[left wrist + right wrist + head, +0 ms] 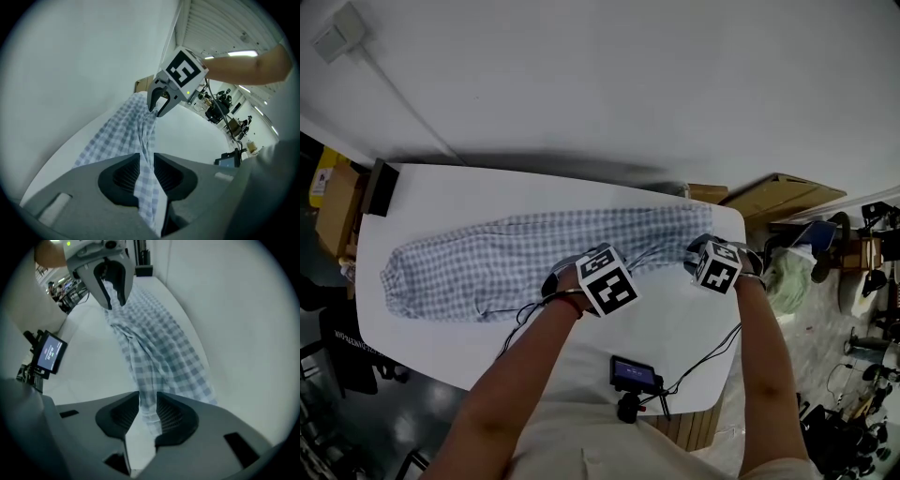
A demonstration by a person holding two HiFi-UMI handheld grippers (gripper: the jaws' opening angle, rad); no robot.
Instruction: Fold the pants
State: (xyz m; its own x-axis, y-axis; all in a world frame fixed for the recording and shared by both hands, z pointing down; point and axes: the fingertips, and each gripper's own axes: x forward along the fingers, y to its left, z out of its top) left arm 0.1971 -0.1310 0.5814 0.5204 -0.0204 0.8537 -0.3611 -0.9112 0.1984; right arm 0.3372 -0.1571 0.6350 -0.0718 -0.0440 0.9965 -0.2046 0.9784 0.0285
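Blue-and-white checked pants (487, 262) lie stretched lengthwise on the white table (422, 187), legs to the left and waist end to the right. My left gripper (558, 278) holds the near edge of the cloth about midway along. In the left gripper view the fabric (117, 131) runs up between the closed pads of my left gripper (146, 161). My right gripper (694, 251) points down at the waist end. Its own view shows the cloth (159, 343) pinched between the pads of my right gripper (147, 404). The edge hangs as a ridge between the two grippers.
A small screen on a stand (635, 373) sits at the table's near edge, with cables (703, 356) trailing from it. A dark box (381, 187) stands at the far left corner. Cardboard boxes (783, 197) and clutter lie off the table to the right.
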